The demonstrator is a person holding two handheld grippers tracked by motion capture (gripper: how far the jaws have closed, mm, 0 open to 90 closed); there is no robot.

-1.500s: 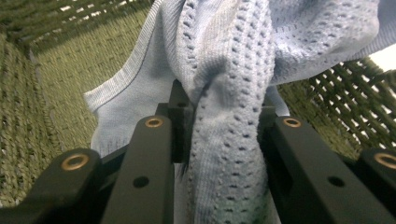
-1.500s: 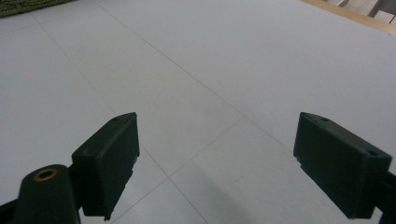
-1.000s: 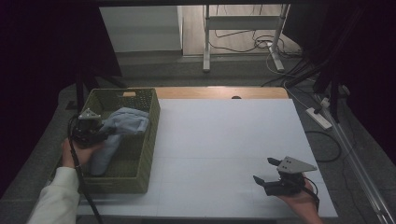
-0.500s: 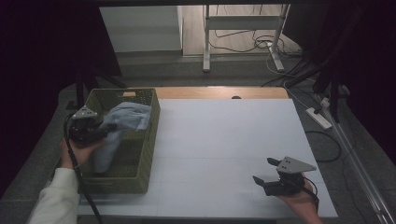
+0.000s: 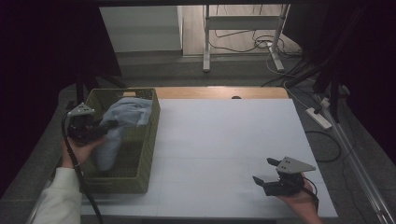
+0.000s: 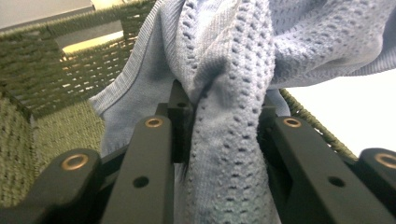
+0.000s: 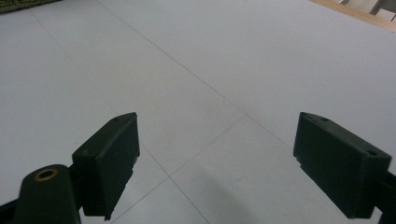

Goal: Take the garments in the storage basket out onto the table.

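Observation:
A light blue knitted garment (image 5: 122, 122) hangs half out of a green woven basket (image 5: 148, 140) at the table's left side. My left gripper (image 5: 106, 129) is shut on a bunched fold of it, held above the basket's left part. In the left gripper view the blue knit (image 6: 229, 140) is pinched between the two black jaws, with the basket wall (image 6: 42, 88) behind. My right gripper (image 5: 264, 171) rests low over the white table (image 5: 224, 140) at the front right, open, with nothing between its fingers (image 7: 109, 163).
The white table surface (image 7: 210, 60) stretches ahead of the right gripper, crossed by thin seams. A wooden strip (image 5: 219, 92) edges the table's far side. Beyond it are a desk frame (image 5: 243, 32) and cables on the floor, and a power strip (image 5: 318, 117) lies to the right.
My left gripper has risen a little with the blue garment, pulling more cloth up above the basket. The right gripper has stayed where it was.

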